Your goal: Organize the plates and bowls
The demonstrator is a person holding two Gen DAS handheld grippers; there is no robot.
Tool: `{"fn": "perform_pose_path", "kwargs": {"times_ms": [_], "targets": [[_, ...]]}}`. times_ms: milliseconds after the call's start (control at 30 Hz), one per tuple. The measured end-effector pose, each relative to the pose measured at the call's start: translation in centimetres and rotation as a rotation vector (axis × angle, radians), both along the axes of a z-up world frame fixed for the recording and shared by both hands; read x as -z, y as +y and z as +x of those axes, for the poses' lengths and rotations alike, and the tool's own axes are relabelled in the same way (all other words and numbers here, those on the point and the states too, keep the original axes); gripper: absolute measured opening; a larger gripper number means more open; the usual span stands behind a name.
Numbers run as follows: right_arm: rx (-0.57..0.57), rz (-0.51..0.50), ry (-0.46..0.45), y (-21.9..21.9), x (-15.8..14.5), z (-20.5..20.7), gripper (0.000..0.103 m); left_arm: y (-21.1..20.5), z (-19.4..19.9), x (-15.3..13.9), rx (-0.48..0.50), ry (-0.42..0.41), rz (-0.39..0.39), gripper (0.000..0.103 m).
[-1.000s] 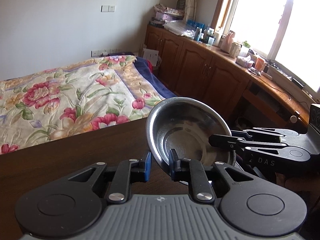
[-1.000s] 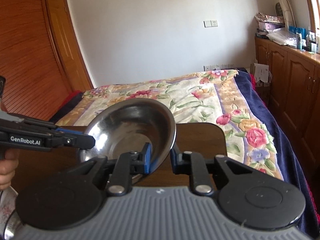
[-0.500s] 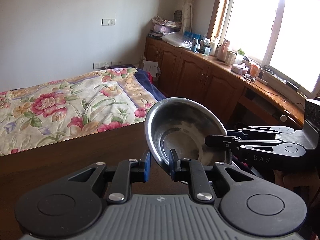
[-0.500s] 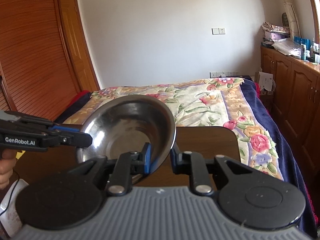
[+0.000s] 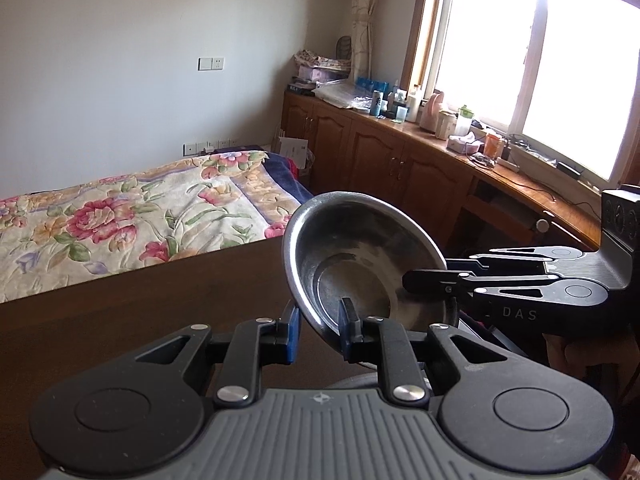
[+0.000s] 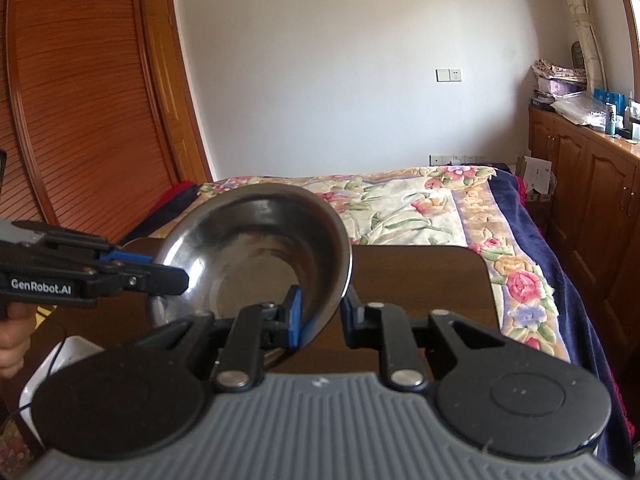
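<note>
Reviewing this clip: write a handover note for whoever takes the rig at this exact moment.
Left gripper: shut on the near rim of the steel bowl.
Right gripper: shut on the opposite rim of that bowl.
Bowl: tilted, held by both grippers above the dark wooden table.
White dish: its corner shows low on the left in the right wrist view.
Done: bowl picked up.
Left: set it in its place; other dishes are out of view.

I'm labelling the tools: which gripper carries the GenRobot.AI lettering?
The left gripper, at the steel bowl's left rim; the right gripper's side reads DAS instead.
</note>
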State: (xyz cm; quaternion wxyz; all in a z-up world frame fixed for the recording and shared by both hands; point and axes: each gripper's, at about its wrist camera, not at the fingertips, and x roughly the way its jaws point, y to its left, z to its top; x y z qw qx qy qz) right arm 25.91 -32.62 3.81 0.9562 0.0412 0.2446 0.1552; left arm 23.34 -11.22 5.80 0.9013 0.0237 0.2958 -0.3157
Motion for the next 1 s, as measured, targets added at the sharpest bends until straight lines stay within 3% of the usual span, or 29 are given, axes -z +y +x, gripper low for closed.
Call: {"fn": "perform_pose_path", "kwargs": {"times_ms": [567,1000], "targets": [[-0.044,0.002,0.013,1.4,1.1,-5.4,0.023,1.9,-7.2,1.7,0.004,-0.008,-0.028,0.047],[-0.072,0.0,0.05,2.5,2.4,-7.1,0.023,2.8,-9.6,3.0,0.002,-0.007,0.021,0.048]]}}
